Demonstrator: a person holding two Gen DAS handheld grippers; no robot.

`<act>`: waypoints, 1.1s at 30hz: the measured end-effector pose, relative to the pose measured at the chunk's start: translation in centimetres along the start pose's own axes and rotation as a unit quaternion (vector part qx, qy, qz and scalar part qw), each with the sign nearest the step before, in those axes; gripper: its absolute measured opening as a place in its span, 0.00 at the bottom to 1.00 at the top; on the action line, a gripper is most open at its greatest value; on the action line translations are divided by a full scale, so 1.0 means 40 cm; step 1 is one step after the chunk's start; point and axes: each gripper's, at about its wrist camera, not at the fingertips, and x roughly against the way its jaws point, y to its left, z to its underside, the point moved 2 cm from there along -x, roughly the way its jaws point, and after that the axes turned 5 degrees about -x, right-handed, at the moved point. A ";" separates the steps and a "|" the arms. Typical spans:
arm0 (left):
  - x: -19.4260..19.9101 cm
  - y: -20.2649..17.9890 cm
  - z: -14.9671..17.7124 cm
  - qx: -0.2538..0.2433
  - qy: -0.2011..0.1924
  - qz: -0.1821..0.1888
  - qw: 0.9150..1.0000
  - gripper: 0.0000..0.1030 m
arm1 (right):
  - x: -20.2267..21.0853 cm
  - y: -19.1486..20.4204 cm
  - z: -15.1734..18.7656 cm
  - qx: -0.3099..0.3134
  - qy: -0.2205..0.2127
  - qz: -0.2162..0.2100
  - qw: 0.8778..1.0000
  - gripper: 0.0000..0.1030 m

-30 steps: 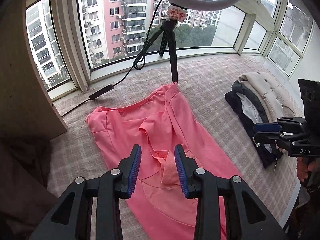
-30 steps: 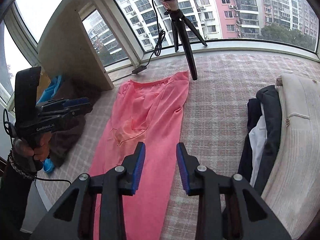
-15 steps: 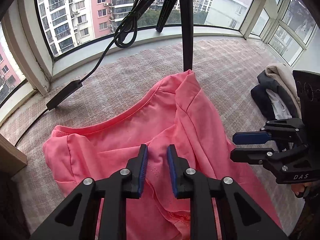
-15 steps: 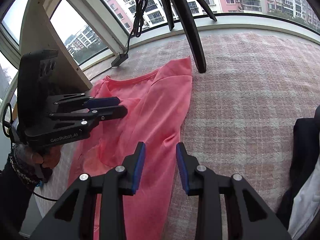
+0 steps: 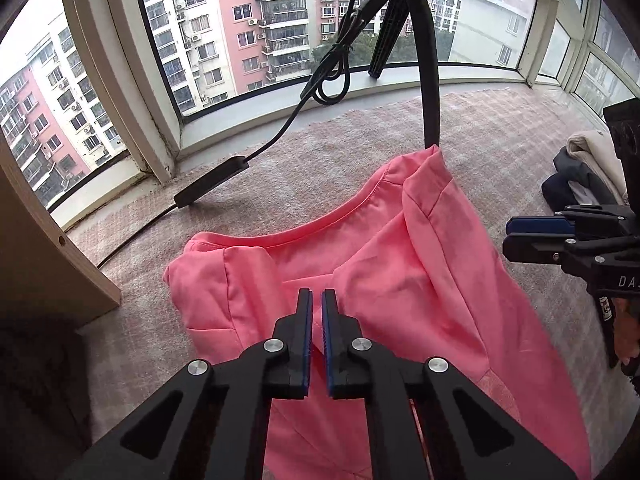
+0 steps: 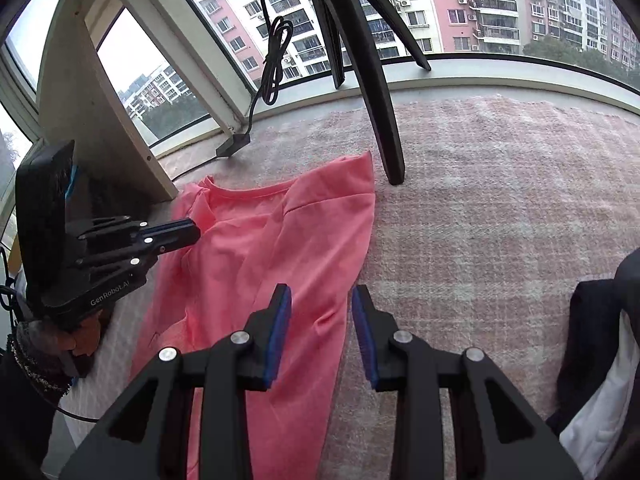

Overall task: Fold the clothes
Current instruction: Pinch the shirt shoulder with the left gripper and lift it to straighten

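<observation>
— Two grippers, one garment. What's the left gripper doing?

— Its jaws are drawn nearly together, only a thin slit between the blue pads, over the pink top. Whether cloth is caught in that slit, I cannot tell. From the right wrist view the same gripper shows side-on, its tips at the garment's left edge.

— And where's the top relative to those jaws?

— Spread under and ahead of them on the checked blanket. The neckline curves just beyond the tips; a folded-in sleeve lies to their left.

— Further ahead?

— A cable box ahead and left, a tripod leg ahead and right, its foot at the top's far corner.

— The right gripper?

— Jaws spread wide, nothing between them. They straddle the top's right edge: left pad over pink cloth, right pad over blanket.

— Right of that?

— Dark and white clothes, well apart from the jaws.
</observation>
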 end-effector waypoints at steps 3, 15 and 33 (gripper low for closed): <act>0.028 -0.004 -0.022 0.003 -0.022 0.023 0.999 0.15 | -0.005 0.002 -0.014 0.003 0.004 0.002 1.000 0.30; -0.098 -0.145 -0.175 -0.093 0.000 0.079 0.993 0.43 | -0.021 -0.017 0.082 0.029 0.044 0.017 0.998 0.31; -0.079 -0.094 -0.187 -0.064 -0.020 0.081 0.994 0.33 | -0.034 -0.003 0.043 0.046 0.032 0.047 0.997 0.16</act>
